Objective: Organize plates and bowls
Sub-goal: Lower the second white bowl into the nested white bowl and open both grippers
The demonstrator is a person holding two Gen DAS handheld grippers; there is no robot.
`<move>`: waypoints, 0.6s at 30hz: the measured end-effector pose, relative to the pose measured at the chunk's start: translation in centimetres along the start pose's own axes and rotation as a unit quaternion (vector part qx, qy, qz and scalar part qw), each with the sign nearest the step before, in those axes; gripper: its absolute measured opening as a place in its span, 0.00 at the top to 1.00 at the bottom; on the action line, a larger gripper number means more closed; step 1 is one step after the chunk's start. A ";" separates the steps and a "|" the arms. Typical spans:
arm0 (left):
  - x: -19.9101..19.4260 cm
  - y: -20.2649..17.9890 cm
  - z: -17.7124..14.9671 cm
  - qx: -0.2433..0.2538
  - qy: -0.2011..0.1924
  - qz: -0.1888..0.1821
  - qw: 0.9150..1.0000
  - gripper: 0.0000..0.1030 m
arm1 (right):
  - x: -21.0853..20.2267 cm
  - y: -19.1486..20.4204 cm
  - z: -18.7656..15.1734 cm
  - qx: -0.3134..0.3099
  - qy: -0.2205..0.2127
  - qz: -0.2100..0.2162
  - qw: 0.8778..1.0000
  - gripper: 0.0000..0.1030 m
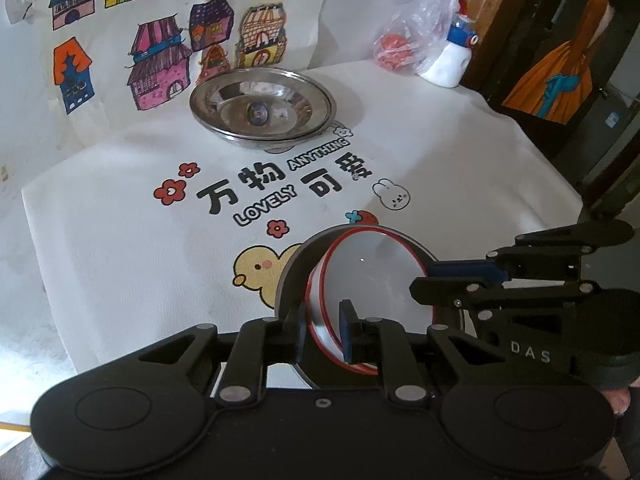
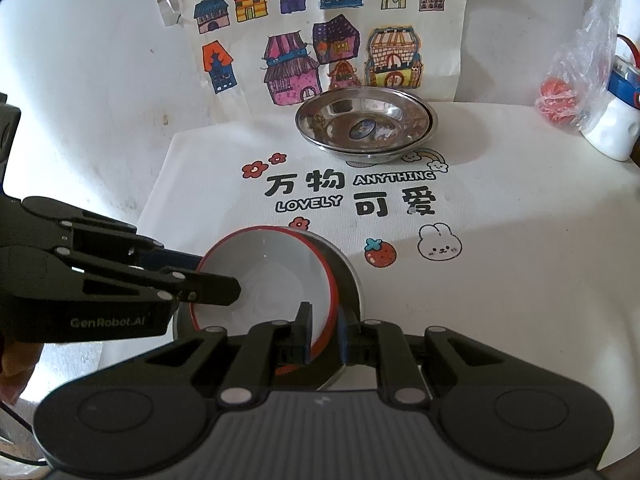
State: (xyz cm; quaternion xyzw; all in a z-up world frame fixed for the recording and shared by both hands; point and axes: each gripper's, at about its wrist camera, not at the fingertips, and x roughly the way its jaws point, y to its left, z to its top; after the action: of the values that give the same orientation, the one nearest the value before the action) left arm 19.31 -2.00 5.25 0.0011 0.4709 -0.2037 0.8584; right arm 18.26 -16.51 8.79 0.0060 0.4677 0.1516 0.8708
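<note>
Near the counter's (image 1: 120, 280) front edge, both tongs, left (image 1: 324, 330) and right (image 2: 324, 330), pinch the red-rimmed bowl's (image 1: 372, 276) opposite rims, steadying it inside a steel bowl (image 2: 348, 276).

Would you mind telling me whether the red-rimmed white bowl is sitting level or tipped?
Tipped. The red-rimmed white bowl leans inside the grey dish, its red rim raised on one side, with both grippers on that rim.

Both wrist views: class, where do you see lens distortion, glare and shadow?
Left wrist view: the tablecloth edges bow from fisheye; a glint sits on the white bowl. Right wrist view: dark vignette fills the corners; the steel bowls mirror the room; a soft shadow crosses the cloth's right side.
</note>
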 end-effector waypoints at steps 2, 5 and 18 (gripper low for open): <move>0.0 0.0 -0.2 0.003 -0.007 -0.002 1.000 0.81 | 0.0 0.0 -0.1 0.000 -0.003 0.001 1.000 0.83; 0.0 0.2 -0.2 -0.003 -0.011 -0.007 1.000 0.81 | -0.1 0.1 -0.3 0.000 -0.008 0.002 1.000 0.80; -1.0 0.3 -0.5 0.001 -0.038 -0.017 0.999 0.66 | -1.6 0.0 -0.8 0.007 -0.035 0.002 0.999 0.61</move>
State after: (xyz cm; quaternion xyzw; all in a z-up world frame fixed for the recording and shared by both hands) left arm 18.50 -1.27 5.74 -0.0135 0.4381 -0.2183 0.8719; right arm 16.82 -17.08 9.60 0.0185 0.4383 0.1492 0.8862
